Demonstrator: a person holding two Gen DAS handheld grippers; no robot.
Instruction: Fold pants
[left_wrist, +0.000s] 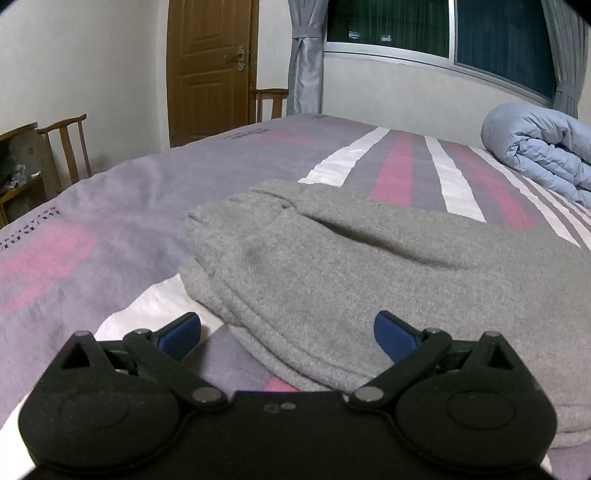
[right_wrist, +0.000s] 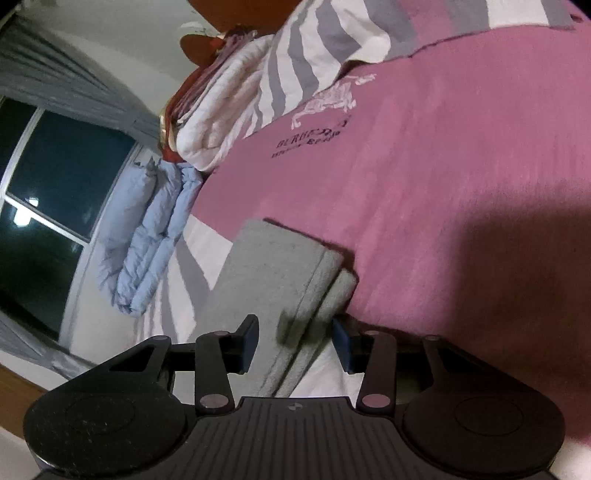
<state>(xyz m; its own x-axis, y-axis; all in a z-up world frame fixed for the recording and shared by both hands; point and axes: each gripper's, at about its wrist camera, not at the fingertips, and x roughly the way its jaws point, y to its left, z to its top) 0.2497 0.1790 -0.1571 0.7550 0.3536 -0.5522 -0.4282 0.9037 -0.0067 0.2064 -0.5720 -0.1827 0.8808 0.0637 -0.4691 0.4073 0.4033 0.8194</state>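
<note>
Grey fleece pants lay folded into a thick bundle on a bed covered with a purple, pink and white striped bedspread. The left gripper hovered at the near edge of the bundle, its blue-padded jaws spread wide, one fingertip over the bedspread and the other over the grey cloth, gripping nothing. The right gripper was rolled onto its side at another edge of the pants; its jaws stood partly apart with the stacked folds running between them, and the pads did not appear to press on the cloth. A rolled pale blue duvet sat at the far right of the bed, below a dark window with grey curtains. A wooden door and wooden chairs stood beyond the far left side
</note>
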